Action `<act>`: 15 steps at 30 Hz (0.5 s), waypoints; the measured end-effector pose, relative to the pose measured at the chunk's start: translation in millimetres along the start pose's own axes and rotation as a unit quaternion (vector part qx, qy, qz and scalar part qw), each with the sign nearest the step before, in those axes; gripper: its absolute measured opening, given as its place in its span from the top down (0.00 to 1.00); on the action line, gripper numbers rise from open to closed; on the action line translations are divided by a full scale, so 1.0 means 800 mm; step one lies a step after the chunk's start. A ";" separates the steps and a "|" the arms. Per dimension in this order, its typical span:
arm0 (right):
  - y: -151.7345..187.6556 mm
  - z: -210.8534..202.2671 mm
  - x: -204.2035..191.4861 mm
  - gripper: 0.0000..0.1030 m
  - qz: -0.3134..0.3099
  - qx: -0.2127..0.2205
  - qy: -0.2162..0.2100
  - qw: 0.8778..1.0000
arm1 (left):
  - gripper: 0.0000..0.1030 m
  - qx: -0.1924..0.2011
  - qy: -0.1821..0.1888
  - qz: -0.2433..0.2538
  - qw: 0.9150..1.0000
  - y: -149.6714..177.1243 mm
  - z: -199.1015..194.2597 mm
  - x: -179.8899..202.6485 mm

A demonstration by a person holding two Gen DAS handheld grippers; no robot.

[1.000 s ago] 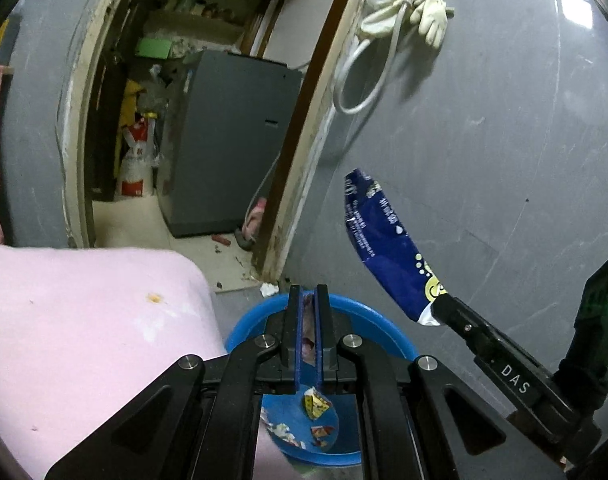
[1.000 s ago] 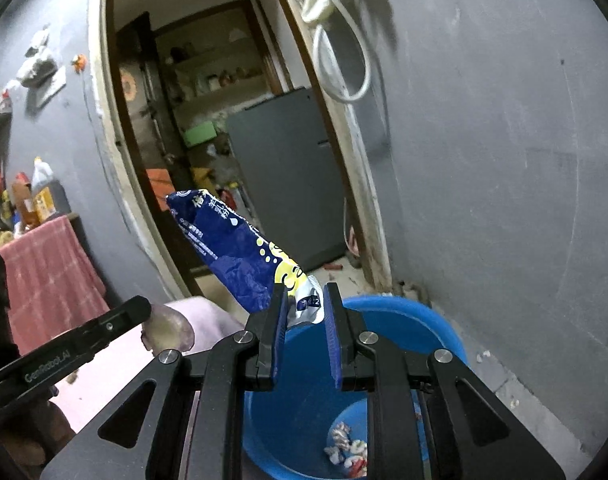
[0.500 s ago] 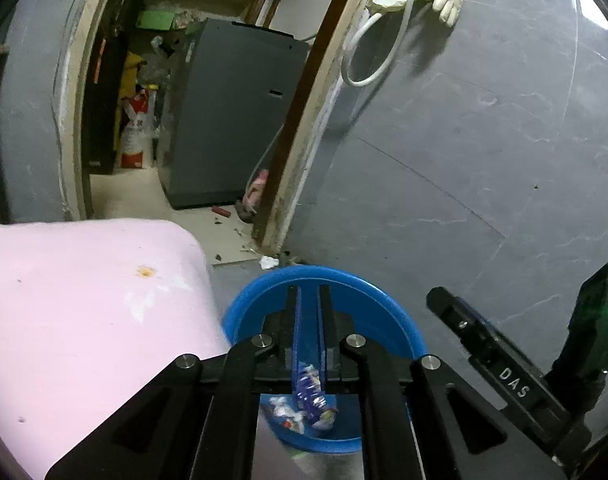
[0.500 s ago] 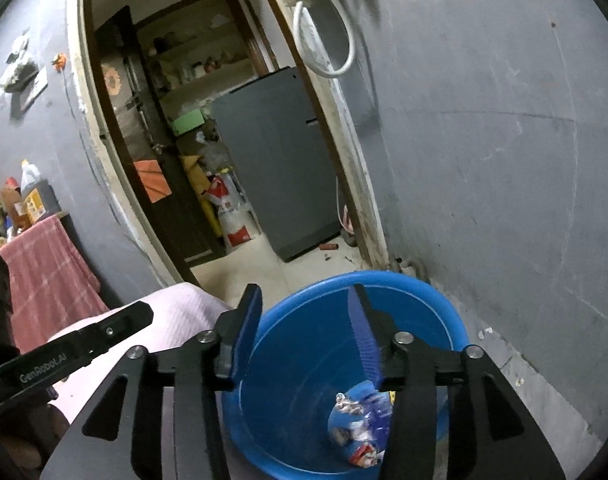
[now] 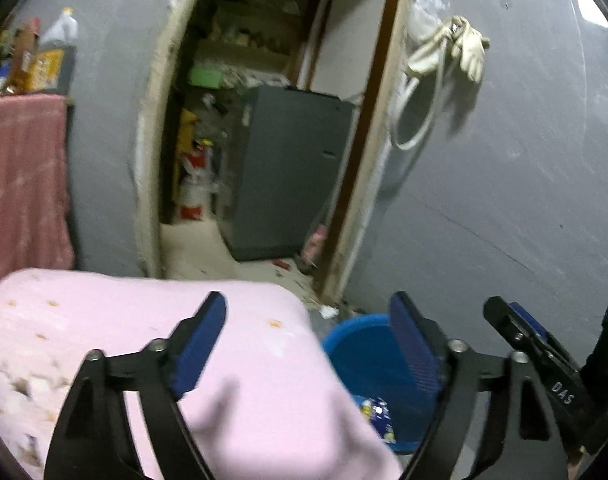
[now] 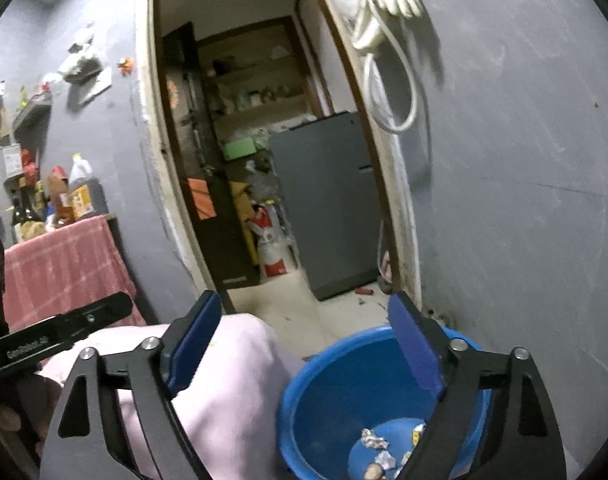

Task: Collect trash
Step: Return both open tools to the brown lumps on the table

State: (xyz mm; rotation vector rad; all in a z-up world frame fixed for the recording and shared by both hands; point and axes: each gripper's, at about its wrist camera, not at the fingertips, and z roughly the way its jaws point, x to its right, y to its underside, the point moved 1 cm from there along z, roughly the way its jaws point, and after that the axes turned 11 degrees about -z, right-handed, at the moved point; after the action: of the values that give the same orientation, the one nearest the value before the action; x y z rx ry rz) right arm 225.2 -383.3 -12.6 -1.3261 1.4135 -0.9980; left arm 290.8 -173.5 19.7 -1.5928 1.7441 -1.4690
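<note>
A blue plastic tub (image 6: 344, 364) stands on the floor by the grey wall, with a blue snack wrapper (image 6: 388, 436) and crumpled foil scraps (image 6: 374, 438) lying in it. The tub (image 5: 360, 344) and wrapper (image 5: 378, 420) also show in the left wrist view. My left gripper (image 5: 312, 344) is open and empty above the edge of the pink cloth-covered table (image 5: 143, 320). My right gripper (image 6: 304, 340) is open and empty above the tub's near rim. The right gripper's finger (image 5: 544, 364) shows at the right of the left view.
A doorway (image 6: 263, 160) behind leads to a storeroom with a grey fridge (image 6: 328, 200). A white hose and gloves (image 6: 388, 20) hang on the wall. A red-draped shelf (image 6: 59, 268) with bottles stands at the left.
The right gripper let go of the blue wrapper, which dropped into the tub. Both grippers opened wide, the left from shut. Both have drawn back and tilted up.
</note>
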 end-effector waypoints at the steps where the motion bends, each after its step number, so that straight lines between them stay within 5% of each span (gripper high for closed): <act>1: -0.003 -0.001 -0.005 0.08 -0.001 0.003 -0.003 1.000 | 0.17 0.009 -0.005 0.000 1.000 -0.001 -0.008 -0.004; 4: -0.010 -0.002 -0.023 0.00 -0.010 0.016 -0.010 1.000 | 0.06 0.031 -0.027 -0.003 0.999 -0.008 -0.030 -0.021; 15: -0.032 -0.008 -0.097 0.00 -0.048 0.052 -0.048 0.996 | 0.03 0.087 -0.081 -0.026 0.993 -0.024 -0.090 -0.091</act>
State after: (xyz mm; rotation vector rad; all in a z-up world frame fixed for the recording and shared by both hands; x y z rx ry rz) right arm 224.8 -308.5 21.2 -1.3574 1.2189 -1.0435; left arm 264.2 -74.4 37.9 -1.6270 1.4548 -1.4284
